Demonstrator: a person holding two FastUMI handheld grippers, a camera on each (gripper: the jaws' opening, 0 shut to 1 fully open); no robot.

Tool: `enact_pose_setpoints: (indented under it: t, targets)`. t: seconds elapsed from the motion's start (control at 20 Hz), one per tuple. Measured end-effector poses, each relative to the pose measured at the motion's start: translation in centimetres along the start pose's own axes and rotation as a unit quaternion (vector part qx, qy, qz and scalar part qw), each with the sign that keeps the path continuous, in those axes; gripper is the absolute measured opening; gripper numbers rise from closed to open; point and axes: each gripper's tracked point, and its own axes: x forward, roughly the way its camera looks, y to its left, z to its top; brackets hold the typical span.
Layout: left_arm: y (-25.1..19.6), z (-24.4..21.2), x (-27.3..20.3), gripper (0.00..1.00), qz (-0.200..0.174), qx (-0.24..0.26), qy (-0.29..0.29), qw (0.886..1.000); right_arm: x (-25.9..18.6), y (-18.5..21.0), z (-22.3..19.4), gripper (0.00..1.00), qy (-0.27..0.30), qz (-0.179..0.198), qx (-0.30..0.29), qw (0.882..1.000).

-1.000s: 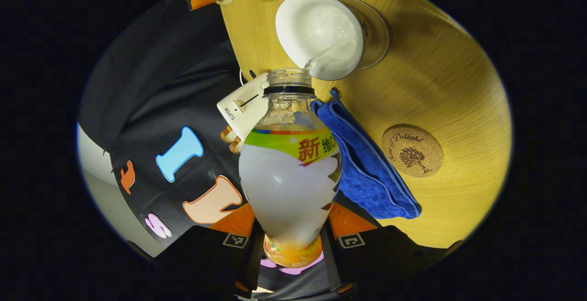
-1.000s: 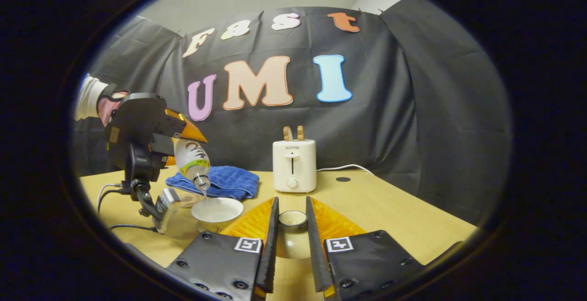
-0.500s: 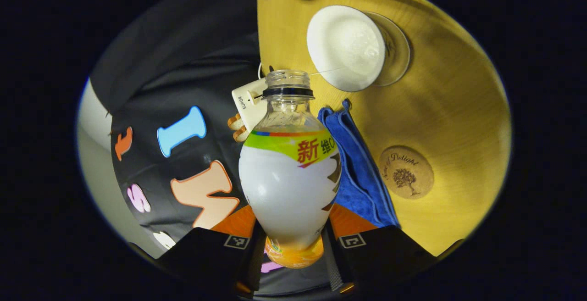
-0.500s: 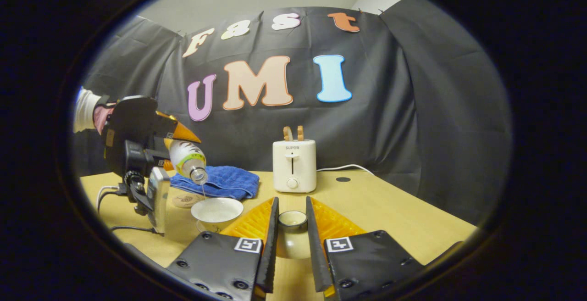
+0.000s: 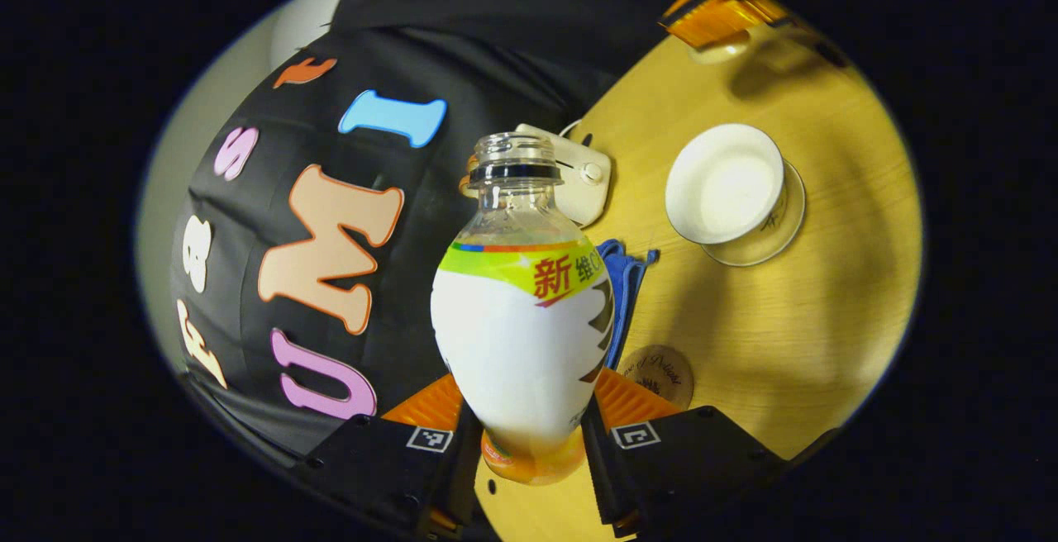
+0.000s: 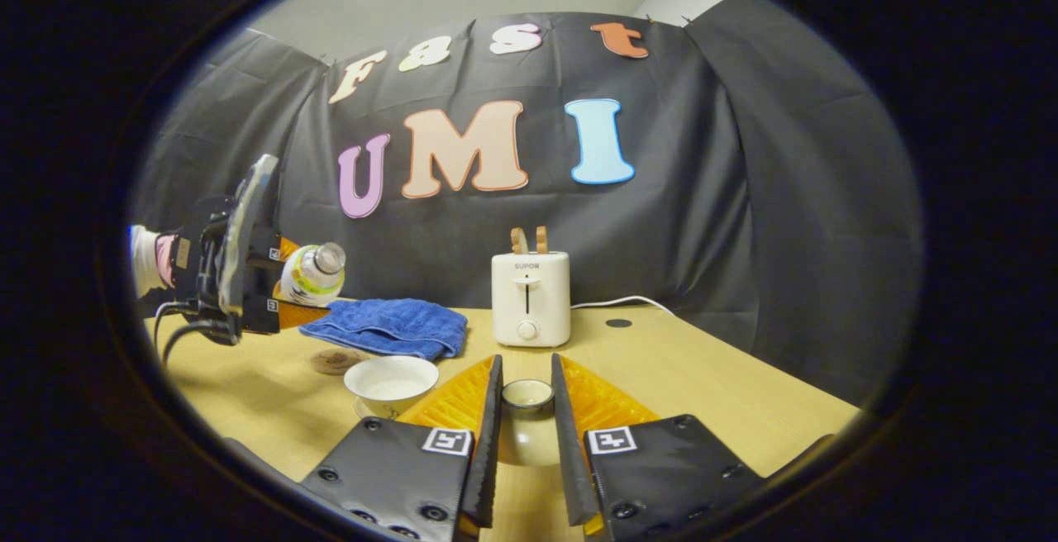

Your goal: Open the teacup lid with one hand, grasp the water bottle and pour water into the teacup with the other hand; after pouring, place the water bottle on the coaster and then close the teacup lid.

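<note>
Water bottle [image 5: 522,319] sat clamped between the left gripper [image 5: 529,451] fingers, uncapped and held in the air left of the teacup [image 6: 390,382], apparently near level in the right gripper view. Teacup stood open on the table [image 6: 686,377], near the coaster [image 6: 334,359] and blue towel [image 6: 388,329]. Right gripper [image 6: 526,435] fingers pinched the teacup lid [image 6: 527,395], in front of the toaster [image 6: 530,297].

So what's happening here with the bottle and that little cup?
A person is making tea with a gripper in each hand. The left gripper holds the water bottle up off the table, its cap off. The right gripper holds the teacup lid. The open teacup has water in it. The coaster waits by the blue towel.
</note>
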Motion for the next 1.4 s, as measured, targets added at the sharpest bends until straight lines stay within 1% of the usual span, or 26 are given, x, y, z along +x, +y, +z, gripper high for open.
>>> enact_pose_setpoints:
  t: [0.05, 0.1, 0.15, 0.2, 0.3, 0.4, 0.5, 0.7, 0.8, 0.95, 1.1, 1.25, 1.35, 1.4]
  targets:
    - [-0.2, -0.3, 0.0, 0.54, -0.001, -0.045, -0.003, 0.999, 0.0, 0.0, 0.1, 0.36, 0.000, 0.000, 0.000, 1.000]
    - [-0.5, -0.5, 0.0, 0.51, 0.000, -0.093, -0.009, 0.996, -0.1, 0.0, 0.0, 0.36, 0.000, 0.000, 0.000, 1.000]
    - [-0.5, -0.7, 0.1, 0.51, 0.004, -0.143, -0.013, 0.990, 0.0, 0.0, 0.1, 0.36, 0.000, 0.000, 0.000, 1.000]
    - [-0.3, -0.6, -0.1, 0.54, 0.009, -0.191, -0.021, 0.981, -0.1, 0.1, 0.0, 0.36, 0.000, 0.000, 0.000, 1.000]
    - [-0.4, -0.6, -0.1, 0.54, 0.010, -0.274, -0.034, 0.961, -0.1, 0.1, 0.1, 0.36, 0.000, 0.001, 0.000, 1.000]
    - [-0.3, -0.5, 0.4, 0.54, 0.010, -0.336, -0.051, 0.940, -0.1, 0.2, 0.1, 0.36, -0.001, 0.003, 0.000, 1.000]
    - [-0.5, -0.8, 0.9, 0.54, 0.010, -0.382, -0.055, 0.923, -0.2, 0.1, 0.1, 0.36, -0.001, 0.003, 0.000, 1.000]
    - [0.0, -1.0, 1.4, 0.54, 0.014, -0.448, -0.067, 0.891, -0.2, 0.1, 0.1, 0.36, 0.000, 0.003, 0.000, 1.000]
    - [-0.3, -0.7, 2.0, 0.53, 0.013, -0.473, -0.074, 0.878, -0.1, 0.1, 0.1, 0.36, 0.000, 0.003, 0.000, 1.000]
    - [-0.6, -0.5, 2.7, 0.53, 0.016, -0.498, -0.079, 0.863, 0.0, 0.2, 0.1, 0.36, 0.000, 0.003, 0.000, 1.000]
    - [-0.9, -0.7, 3.0, 0.54, 0.020, -0.514, -0.078, 0.854, -0.1, 0.1, 0.1, 0.36, 0.000, 0.003, 0.000, 1.000]
    - [-1.4, -0.9, 3.4, 0.55, 0.013, -0.518, -0.074, 0.852, -0.1, 0.1, 0.1, 0.36, 0.000, 0.003, 0.000, 1.000]
    - [-1.4, -1.0, 3.5, 0.55, 0.014, -0.521, -0.073, 0.850, -0.1, 0.1, 0.1, 0.36, -0.001, 0.003, 0.000, 1.000]
    - [-1.4, -1.0, 3.5, 0.56, 0.015, -0.523, -0.075, 0.849, -0.1, 0.1, 0.1, 0.36, -0.001, 0.003, 0.000, 1.000]
